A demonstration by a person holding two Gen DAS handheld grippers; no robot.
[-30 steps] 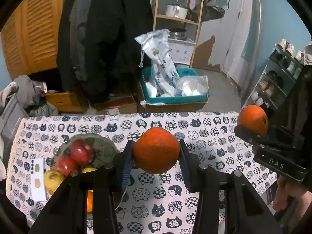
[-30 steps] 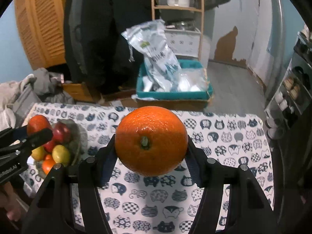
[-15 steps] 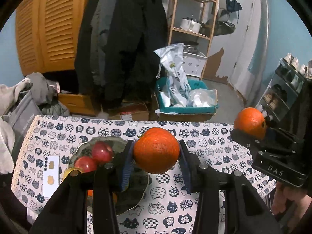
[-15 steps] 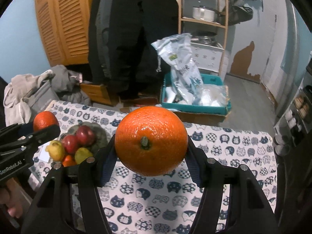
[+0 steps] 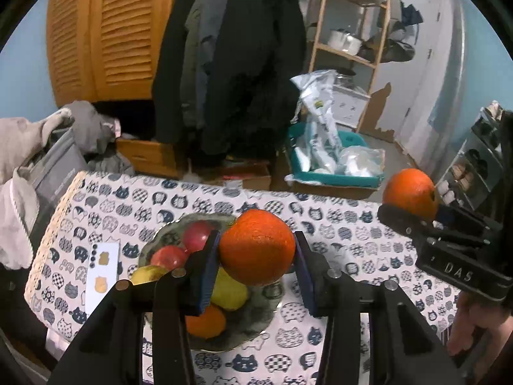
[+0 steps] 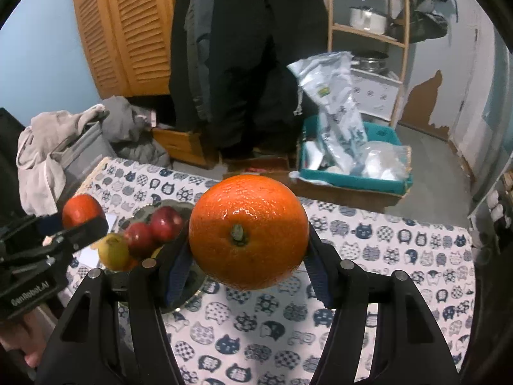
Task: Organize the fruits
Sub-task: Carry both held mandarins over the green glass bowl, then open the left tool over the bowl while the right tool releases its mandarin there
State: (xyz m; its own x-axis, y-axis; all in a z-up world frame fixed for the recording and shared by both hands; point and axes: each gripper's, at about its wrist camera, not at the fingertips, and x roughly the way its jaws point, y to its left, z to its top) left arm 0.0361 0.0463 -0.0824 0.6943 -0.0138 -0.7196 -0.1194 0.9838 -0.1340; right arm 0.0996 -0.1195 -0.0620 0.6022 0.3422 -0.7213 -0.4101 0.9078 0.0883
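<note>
My left gripper (image 5: 256,263) is shut on an orange (image 5: 256,246) and holds it above the grey-green fruit plate (image 5: 259,320). The plate holds two red apples (image 5: 195,237), yellow fruit (image 5: 229,292) and a small orange (image 5: 205,320). My right gripper (image 6: 247,253) is shut on a second orange (image 6: 248,231), above the table to the right of the plate (image 6: 189,282). The right gripper with its orange (image 5: 410,192) shows at the right of the left wrist view. The left gripper's orange (image 6: 84,210) shows at the left of the right wrist view.
The table wears a cat-print cloth (image 5: 336,224). A white card (image 5: 102,276) lies left of the plate. Beyond the far edge stand a teal crate of bags (image 5: 330,166), hanging coats (image 5: 231,64), a wooden shelf (image 5: 352,32) and piled clothes (image 5: 29,166) on the left.
Both grippers have moved left with their oranges. The left orange has come over the plate; the plate has shifted toward the centre of both views.
</note>
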